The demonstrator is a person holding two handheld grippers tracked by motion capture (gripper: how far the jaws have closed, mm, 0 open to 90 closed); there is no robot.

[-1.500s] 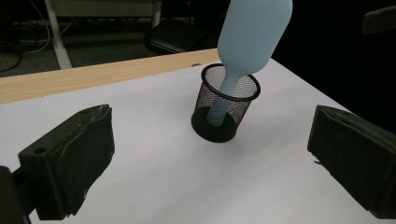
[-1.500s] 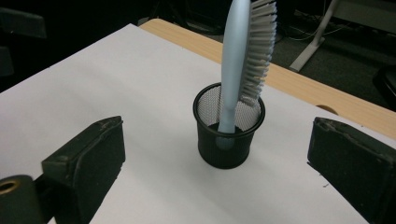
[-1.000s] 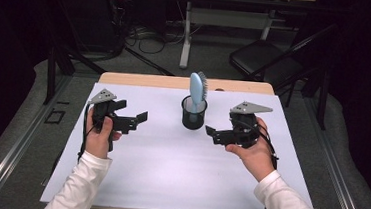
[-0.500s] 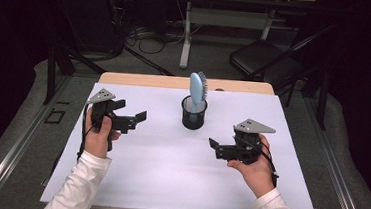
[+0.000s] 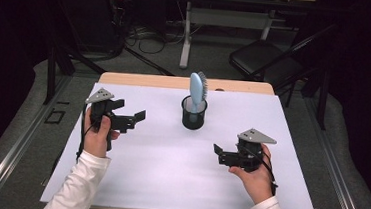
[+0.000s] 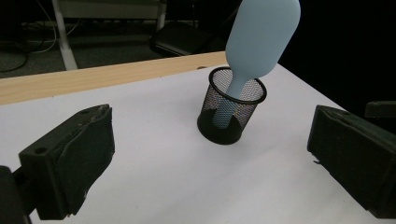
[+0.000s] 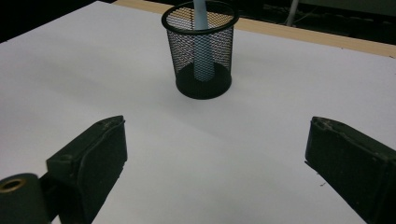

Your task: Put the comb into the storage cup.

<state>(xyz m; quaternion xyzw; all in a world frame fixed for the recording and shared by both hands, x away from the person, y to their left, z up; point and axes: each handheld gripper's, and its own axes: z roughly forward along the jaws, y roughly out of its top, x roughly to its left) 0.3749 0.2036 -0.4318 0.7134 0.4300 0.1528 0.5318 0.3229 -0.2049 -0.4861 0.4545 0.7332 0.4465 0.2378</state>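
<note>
Hairbrush: a pale blue plastic hairbrush (image 5: pixel 197 89) stands handle-down in the black wire-mesh cup (image 5: pixel 193 114), its paddle head rising well above the rim and leaning a little towards 1 o'clock in the high view.
Cup location: just past the middle of the white sheet (image 5: pixel 168 173), towards 12 o'clock from the person, between the two grippers and apart from both.
Cup contents: the brush alone, as far as the mesh lets one see; its handle (image 7: pixel 201 56) runs down to the cup's solid black base.
Just changed: the right gripper (image 5: pixel 218 151) has dropped lower and drawn back towards 5 o'clock of the cup, so it now sits close over the sheet; the left gripper (image 5: pixel 140 115) has kept its place at about 9 o'clock of the cup.
Left gripper state: jaws spread wide, nothing between them, aimed at the cup.
Right gripper state: jaws also wide apart and empty, pointed at the cup from low down.
Meaning for the work: the lowered right hand looks like it is lining up level with the cup, perhaps to steady it; no contact has been made yet.
Table edge: a bare wooden tabletop strip (image 5: pixel 175 81) shows beyond the sheet at 12 o'clock.
</note>
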